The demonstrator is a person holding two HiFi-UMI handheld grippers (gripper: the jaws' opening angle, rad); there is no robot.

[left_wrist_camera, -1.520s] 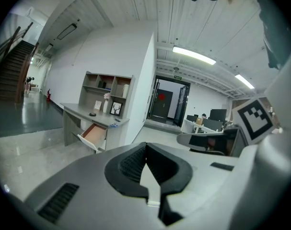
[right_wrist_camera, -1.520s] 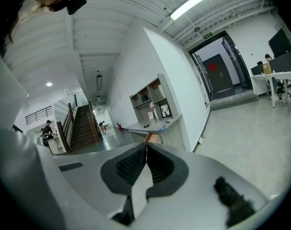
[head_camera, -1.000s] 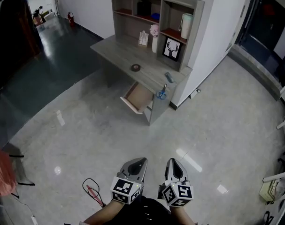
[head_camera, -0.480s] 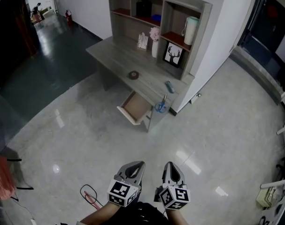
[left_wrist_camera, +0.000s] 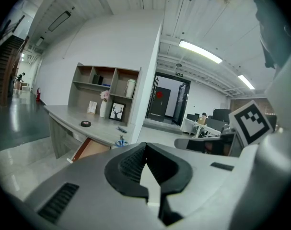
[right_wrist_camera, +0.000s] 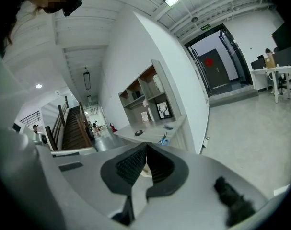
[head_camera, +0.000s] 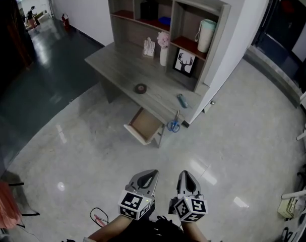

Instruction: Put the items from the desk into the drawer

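Note:
A grey desk with a shelf unit stands ahead against a white wall. On its top lie a dark tape roll, a blue-grey marker-like item and blue-handled scissors at the front corner. A drawer under the top is pulled out and looks empty. My left gripper and right gripper hang side by side over the floor, far short of the desk, both shut with nothing in them. The left gripper view shows the desk, the tape roll, the scissors and the drawer.
The shelves hold a white jug, a framed deer picture, a vase of flowers and a small card holder. A red and black cable lies on the shiny floor at my left. Office desks and a dark door stand beyond the wall.
The desk has come nearer and lower in the head view as I walk toward it. Both grippers keep their shut pose in front of me.

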